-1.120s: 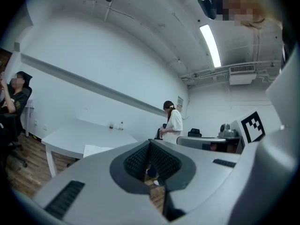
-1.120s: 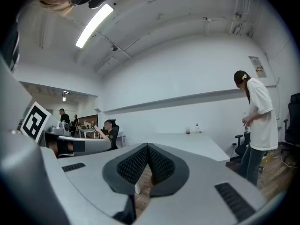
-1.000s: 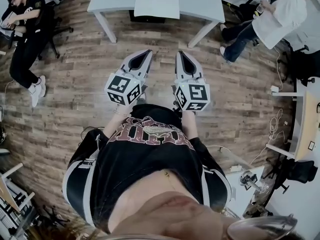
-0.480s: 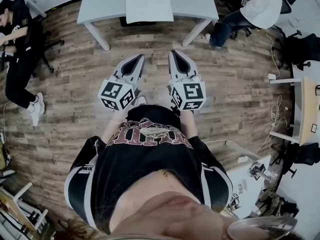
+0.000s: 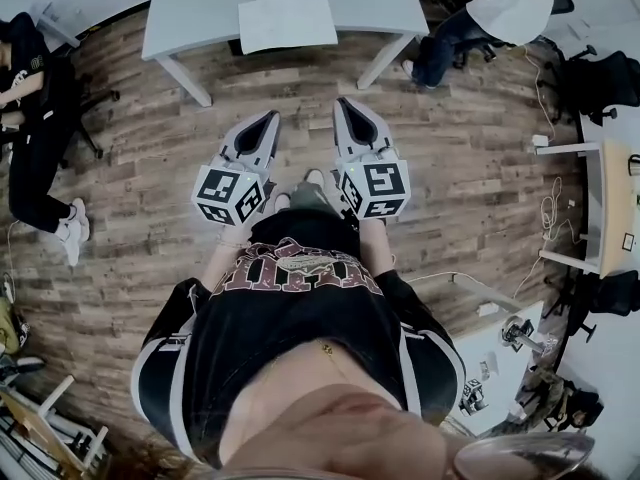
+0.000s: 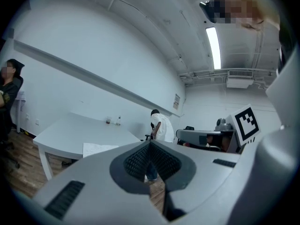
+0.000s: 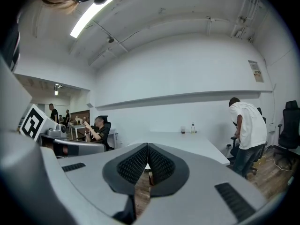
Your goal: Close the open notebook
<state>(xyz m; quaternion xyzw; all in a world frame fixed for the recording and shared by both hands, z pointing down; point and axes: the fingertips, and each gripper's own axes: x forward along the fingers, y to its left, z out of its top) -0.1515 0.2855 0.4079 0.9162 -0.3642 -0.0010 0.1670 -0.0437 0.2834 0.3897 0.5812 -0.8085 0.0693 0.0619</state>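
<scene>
Left tool [image 5: 268, 120]: jaws clenched together, nothing between them, aimed roughly level at the bench. Right tool [image 5: 346, 106]: likewise clenched and empty, just beside the left one and near parallel to it.

Open white paper notebook [image 5: 288, 23]: lies flat, pages up, on the pale grey rectangular bench [image 5: 200, 8]. It is ahead of both tools and well apart from them, closer to the left tool's line than the right's. Its long axis runs crosswise to the tools, along the bench's near edge, and it sits close to that rim.

Head view only: the notebook's full outline, and the brown wood-plank floor [image 5: 150, 168] between tools and bench.

Left gripper view: the notebook shows as a thin pale sheet left of the closed tips. A small cup and bottle [image 6: 113, 121] stand on the bench's far side, unseen from above.

Right gripper view: the same cup and bottle sit beyond the tips. The notebook cannot be clearly made out behind the jaws.

A person in a white top [image 5: 510, 3] stands off the bench's right end, and a person in black [image 5: 30, 118] sits far left.
</scene>
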